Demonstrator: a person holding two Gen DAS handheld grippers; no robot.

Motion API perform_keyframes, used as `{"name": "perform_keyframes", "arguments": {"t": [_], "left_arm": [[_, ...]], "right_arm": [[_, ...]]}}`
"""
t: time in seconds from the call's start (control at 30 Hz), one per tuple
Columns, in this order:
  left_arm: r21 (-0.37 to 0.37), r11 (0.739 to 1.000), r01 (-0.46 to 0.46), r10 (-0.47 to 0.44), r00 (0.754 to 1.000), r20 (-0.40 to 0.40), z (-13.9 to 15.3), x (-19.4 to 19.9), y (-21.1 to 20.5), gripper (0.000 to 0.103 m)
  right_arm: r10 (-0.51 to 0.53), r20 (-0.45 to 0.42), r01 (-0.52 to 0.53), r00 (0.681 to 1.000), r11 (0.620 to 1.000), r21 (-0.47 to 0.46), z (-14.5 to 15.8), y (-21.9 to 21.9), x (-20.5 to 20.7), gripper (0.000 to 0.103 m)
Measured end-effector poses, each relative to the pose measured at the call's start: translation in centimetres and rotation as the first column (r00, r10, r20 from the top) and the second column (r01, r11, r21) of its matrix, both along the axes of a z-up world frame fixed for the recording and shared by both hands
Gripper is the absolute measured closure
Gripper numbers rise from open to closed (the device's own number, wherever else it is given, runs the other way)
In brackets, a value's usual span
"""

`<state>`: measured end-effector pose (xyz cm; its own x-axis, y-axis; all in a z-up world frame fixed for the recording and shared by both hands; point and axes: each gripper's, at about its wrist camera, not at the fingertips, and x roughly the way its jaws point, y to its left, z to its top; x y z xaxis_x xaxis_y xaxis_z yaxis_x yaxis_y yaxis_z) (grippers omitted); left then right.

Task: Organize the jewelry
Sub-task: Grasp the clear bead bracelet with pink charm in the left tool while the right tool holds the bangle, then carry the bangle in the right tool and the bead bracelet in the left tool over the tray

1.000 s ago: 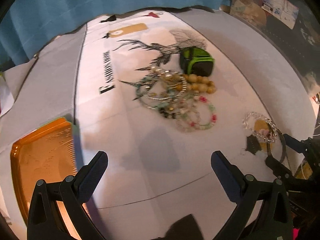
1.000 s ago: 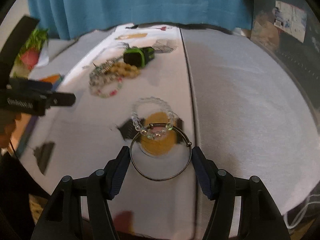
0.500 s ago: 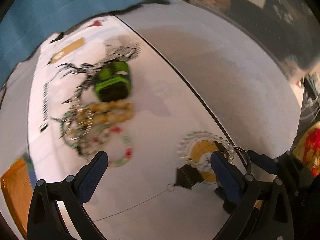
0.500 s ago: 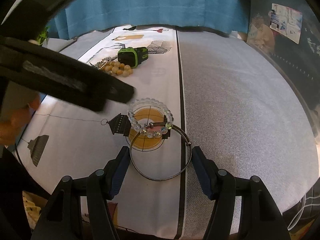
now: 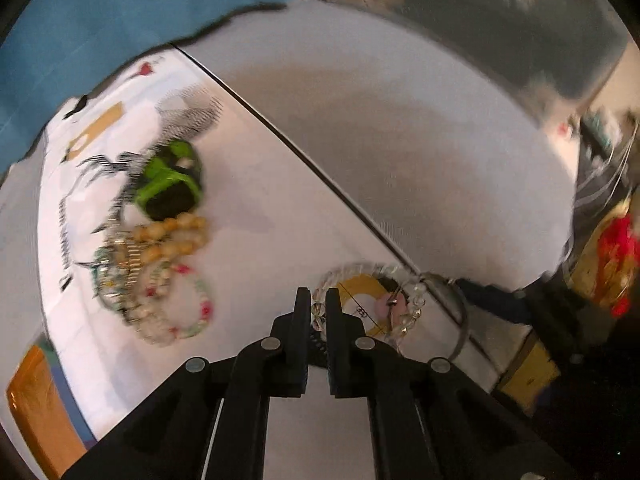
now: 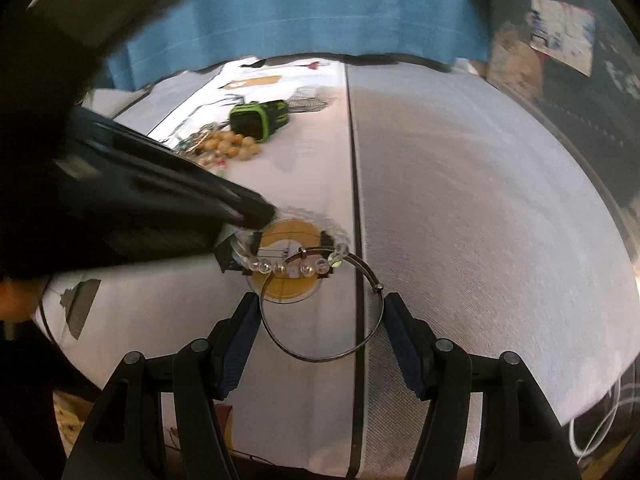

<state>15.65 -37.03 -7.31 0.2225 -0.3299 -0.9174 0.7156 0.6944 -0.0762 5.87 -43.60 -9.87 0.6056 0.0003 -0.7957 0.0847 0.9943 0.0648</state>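
My left fingers point(image 5: 319, 310) are pinched narrow on the clear bead bracelet point(image 5: 368, 276), lying on the bench point(image 5: 420, 168), to lift it clear. My right fingers point(image 6: 322, 322) stand wide around the wire bangle point(image 6: 320, 356), likely steadying it; contact unclear. Remaining jewelry pile point(image 5: 152, 276) waits beside the green watch point(image 5: 170, 184).

Even indoor light, soft shadows; left view motion-blurred, fisheye edges bowed.
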Motion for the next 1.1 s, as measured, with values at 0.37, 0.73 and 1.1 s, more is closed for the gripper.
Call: {"name": "perform_keyframes", "arguments": {"t": [0.37, 0.73, 1.1], "left_arm": [[-0.131, 0.989, -0.074, 0.091, 0.988, 0.127, 8.8, -2.0, 7.3, 0.098], [-0.156, 0.975, -0.161, 0.182, 0.974, 0.134, 10.8, -8.8, 17.8, 0.098], [-0.191, 0.94, -0.282, 0.312, 0.938, 0.152, 11.9, -17.6, 29.5, 0.098]], "right_arm": [[-0.067, 0.002, 0.067, 0.998, 0.998, 0.008, 2.3, 0.6, -1.3, 0.04], [-0.006, 0.067, 0.007, 0.998, 1.0, -0.017, 7.8, 7.2, -7.1, 0.04], [0.164, 0.077, -0.164, 0.983, 0.986, -0.006, 9.9, 17.6, -13.8, 0.04]]}}
